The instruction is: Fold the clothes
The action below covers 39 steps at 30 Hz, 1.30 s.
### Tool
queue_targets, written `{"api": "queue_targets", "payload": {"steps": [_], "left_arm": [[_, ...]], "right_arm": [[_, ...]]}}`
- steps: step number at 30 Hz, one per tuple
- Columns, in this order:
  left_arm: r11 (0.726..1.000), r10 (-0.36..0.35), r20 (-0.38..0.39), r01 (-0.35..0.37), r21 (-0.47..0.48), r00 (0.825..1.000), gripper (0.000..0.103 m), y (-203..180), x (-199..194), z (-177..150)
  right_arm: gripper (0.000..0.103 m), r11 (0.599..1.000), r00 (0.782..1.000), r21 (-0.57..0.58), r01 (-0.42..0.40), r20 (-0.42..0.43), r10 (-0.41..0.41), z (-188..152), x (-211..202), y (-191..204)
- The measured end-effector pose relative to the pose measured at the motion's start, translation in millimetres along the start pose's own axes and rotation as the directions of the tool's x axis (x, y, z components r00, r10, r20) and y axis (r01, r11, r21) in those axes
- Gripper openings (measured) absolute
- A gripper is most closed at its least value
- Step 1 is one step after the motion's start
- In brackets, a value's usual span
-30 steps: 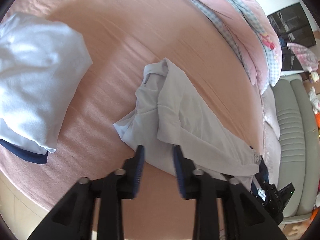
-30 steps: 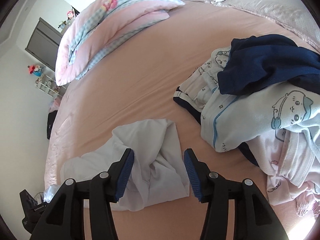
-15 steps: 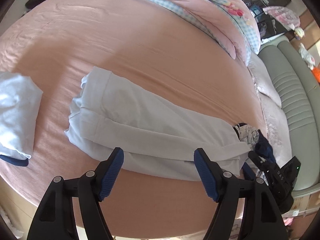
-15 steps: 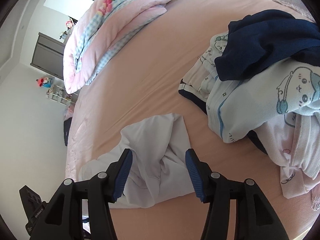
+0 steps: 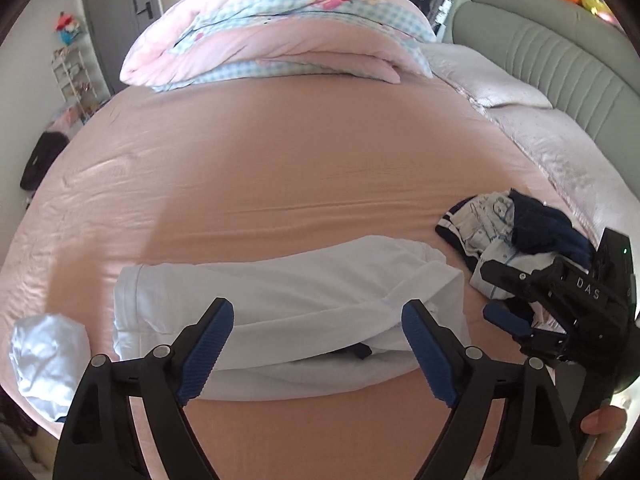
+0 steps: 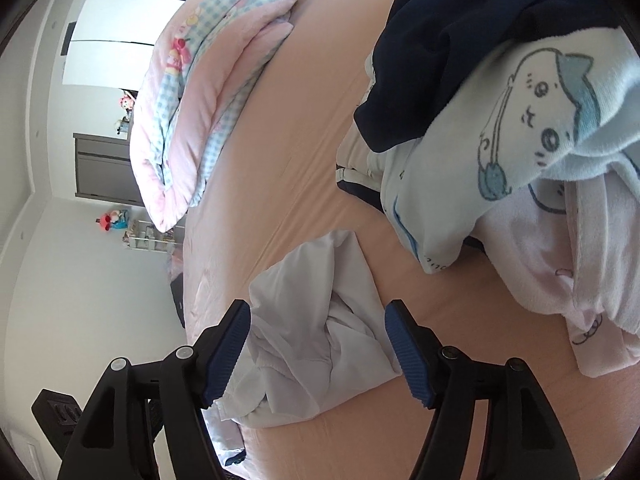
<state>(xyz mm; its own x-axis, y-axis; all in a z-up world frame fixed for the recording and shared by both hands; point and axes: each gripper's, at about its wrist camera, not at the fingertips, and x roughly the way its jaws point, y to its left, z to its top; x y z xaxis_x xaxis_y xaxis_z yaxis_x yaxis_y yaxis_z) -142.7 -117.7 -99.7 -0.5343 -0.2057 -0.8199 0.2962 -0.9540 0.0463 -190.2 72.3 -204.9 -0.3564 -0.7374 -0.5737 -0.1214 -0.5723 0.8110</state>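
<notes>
A white garment (image 5: 280,300) lies stretched sideways across the pink bed sheet (image 5: 320,160). My left gripper (image 5: 318,344) hovers over its near edge. Its jaws are opening wide and the pads press on nothing. In the right wrist view the garment's crumpled end (image 6: 316,280) lies below my right gripper (image 6: 318,350), whose jaws are also opening without gripping the cloth. That right gripper (image 5: 540,308) also shows at the right of the left wrist view, with a fingertip of the hand holding it below.
A pile of unfolded clothes (image 6: 520,140), navy and cartoon-printed, sits right of the garment. A folded light blue garment (image 5: 44,360) lies at the bed's left edge. A pink checked quilt (image 5: 280,28) is stacked at the far side, a grey headboard (image 5: 560,52) to the right.
The left gripper swung round and rose, its jaws spreading wide. The white garment went from bunched to laid out long. The right gripper's jaws widened as it rolled and edged toward the pile.
</notes>
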Motion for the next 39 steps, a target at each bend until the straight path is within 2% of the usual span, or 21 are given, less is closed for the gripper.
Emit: {"api": "queue_targets", "payload": {"steps": [2,4,6,8,14,18,22,24,26,30,31,34,39], "left_arm": [[0.998,0.016,0.000,-0.016,0.058,1.000,0.086,-14,4,-1],[0.992,0.041,0.009,-0.042,0.120,0.999,0.087,-25,5,-4],[0.981,0.053,0.018,-0.055,0.186,0.998,0.087,-36,6,-7],[0.968,0.051,0.025,-0.056,0.243,0.998,0.087,-44,6,-9],[0.927,0.070,0.047,-0.082,0.366,0.996,0.087,-57,10,-16],[0.925,0.022,0.014,-0.025,0.379,1.000,0.087,-58,16,-18],[0.912,-0.020,0.000,0.018,0.409,1.000,0.087,-60,22,-24],[0.887,-0.036,-0.001,0.033,0.460,0.999,0.087,-62,24,-29],[0.848,-0.028,0.004,0.021,0.530,1.000,0.087,-66,26,-37],[0.768,0.011,0.002,-0.009,0.640,1.000,0.091,-75,37,-53],[0.765,0.009,-0.006,-0.003,0.643,1.000,0.094,-76,39,-56],[0.762,0.004,-0.027,0.014,0.648,1.000,0.097,-77,43,-64],[0.746,0.016,0.013,-0.020,0.666,1.000,0.099,-82,45,-72]], "right_arm": [[0.072,1.000,1.000,0.014,0.018,0.005,-0.018,-3,0,-4],[0.072,0.995,1.000,0.095,-0.001,0.026,-0.001,-8,-2,-17],[0.072,0.973,0.997,0.218,-0.080,0.039,0.073,-18,0,-36],[0.072,0.940,0.992,0.316,-0.124,0.041,0.118,-27,4,-51],[0.072,0.917,0.988,0.371,-0.147,0.017,0.152,-33,4,-56],[0.072,0.867,0.976,0.457,-0.198,0.005,0.220,-38,9,-69],[0.072,0.848,0.972,0.484,-0.215,0.022,0.234,-41,8,-73],[0.073,0.834,0.965,0.497,-0.240,0.033,0.259,-43,10,-73],[0.078,0.811,0.955,0.520,-0.268,0.035,0.293,-45,15,-73],[0.082,0.804,0.959,0.542,-0.245,0.012,0.284,-42,25,-70],[0.086,0.808,0.958,0.536,-0.244,0.002,0.287,-40,28,-68],[0.090,0.815,0.951,0.516,-0.264,-0.001,0.309,-34,34,-61],[0.091,0.817,0.947,0.500,-0.288,0.019,0.322,-27,42,-56]]}}
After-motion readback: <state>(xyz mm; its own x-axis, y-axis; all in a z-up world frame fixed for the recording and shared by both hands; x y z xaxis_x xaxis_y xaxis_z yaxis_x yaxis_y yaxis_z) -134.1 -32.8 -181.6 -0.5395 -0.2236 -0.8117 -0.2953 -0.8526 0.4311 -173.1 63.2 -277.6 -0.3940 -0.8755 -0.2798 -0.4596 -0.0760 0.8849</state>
